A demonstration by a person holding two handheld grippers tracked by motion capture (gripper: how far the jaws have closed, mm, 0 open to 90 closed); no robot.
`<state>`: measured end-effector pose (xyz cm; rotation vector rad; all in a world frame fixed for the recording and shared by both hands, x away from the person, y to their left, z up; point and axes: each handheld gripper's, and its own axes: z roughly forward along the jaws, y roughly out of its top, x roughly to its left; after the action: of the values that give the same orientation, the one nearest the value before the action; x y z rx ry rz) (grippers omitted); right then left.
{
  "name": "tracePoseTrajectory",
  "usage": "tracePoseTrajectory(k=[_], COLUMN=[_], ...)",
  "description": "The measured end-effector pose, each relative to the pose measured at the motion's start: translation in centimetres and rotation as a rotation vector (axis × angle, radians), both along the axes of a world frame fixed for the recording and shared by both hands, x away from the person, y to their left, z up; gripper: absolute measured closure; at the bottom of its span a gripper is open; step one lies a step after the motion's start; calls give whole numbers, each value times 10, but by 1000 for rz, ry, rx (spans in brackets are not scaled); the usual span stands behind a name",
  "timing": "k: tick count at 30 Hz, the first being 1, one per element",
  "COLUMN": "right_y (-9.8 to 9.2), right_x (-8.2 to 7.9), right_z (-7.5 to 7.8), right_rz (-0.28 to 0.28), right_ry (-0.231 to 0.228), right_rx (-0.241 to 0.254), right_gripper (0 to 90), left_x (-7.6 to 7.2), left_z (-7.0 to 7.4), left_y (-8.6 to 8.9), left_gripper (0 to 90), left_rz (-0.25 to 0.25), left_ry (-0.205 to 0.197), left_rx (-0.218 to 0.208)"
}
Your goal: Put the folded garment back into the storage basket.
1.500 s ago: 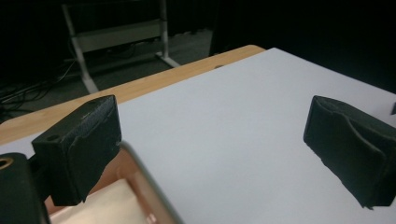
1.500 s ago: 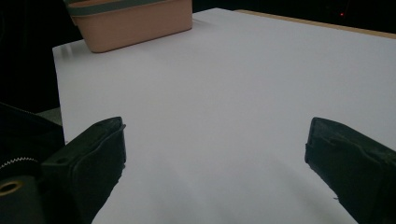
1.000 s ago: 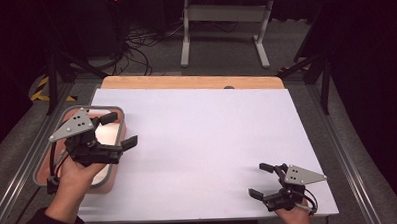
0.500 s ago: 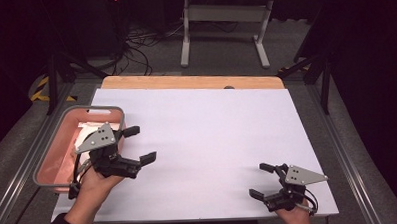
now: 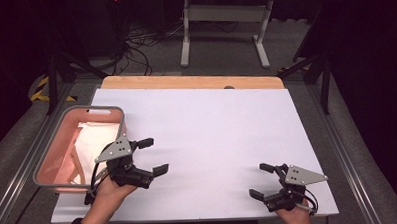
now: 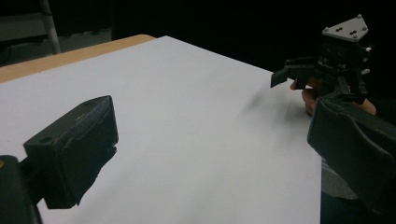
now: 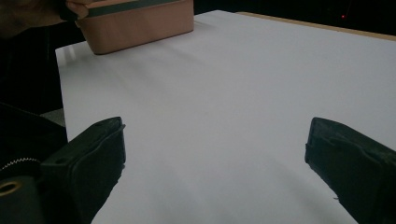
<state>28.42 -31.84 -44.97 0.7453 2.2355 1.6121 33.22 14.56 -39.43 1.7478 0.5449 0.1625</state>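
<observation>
Left gripper (image 5: 149, 155) held over the white table (image 5: 212, 141) near its left front corner, just right of the pink basket (image 5: 57, 147), jaws spread wide with nothing between them. Grey three-cornered plate on top, hand (image 5: 107, 195) wrapped around the body from below, forearm entering from the bottom edge. Pointing across the board toward the right side; in the left gripper view, both black jaws far apart at the picture's edges, bare white surface between, and the other gripper (image 6: 299, 74) visible farther off at upper right. Right gripper (image 5: 261, 180) low at the right front corner of the table, jaws likewise wide apart and empty, aimed leftward over the board; well apart from the left one. In the right gripper view, two black jaws at the lower corners with plain white surface between, and the basket (image 7: 140, 18) at the far upper left. Basket sitting at the table's left edge, grey rim, handle slot in the far wall, white cloth (image 5: 95, 140) lying crumpled inside. Neither gripper touching basket or cloth. Strip of bare wood (image 5: 185, 81) along the far edge of the table.
</observation>
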Motion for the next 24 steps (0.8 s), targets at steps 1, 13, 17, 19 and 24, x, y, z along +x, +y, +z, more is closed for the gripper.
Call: tracePoseTrajectory(k=[1,13,17,19,24], right_y=[0,0,0,0,0], right_x=[0,0,0,0,1], right_z=[0,0,0,0,-1], right_rz=[0,4,6,7,9], right_ry=[-1,0,0,0,8], right_rx=[-1,1,-1,0,1], right_gripper=[56,56,55,55,54], left_x=[0,0,1,0,-5], left_z=[-4,-39,-48,-53,-67], left_y=[-2,-10,-12,-12,-12], left_gripper=[28,29,28,28,28], left_rz=[-4,-10,-12,-12,5], left_ry=[4,57,62,67,64], left_rx=[-3,7,9,6,3])
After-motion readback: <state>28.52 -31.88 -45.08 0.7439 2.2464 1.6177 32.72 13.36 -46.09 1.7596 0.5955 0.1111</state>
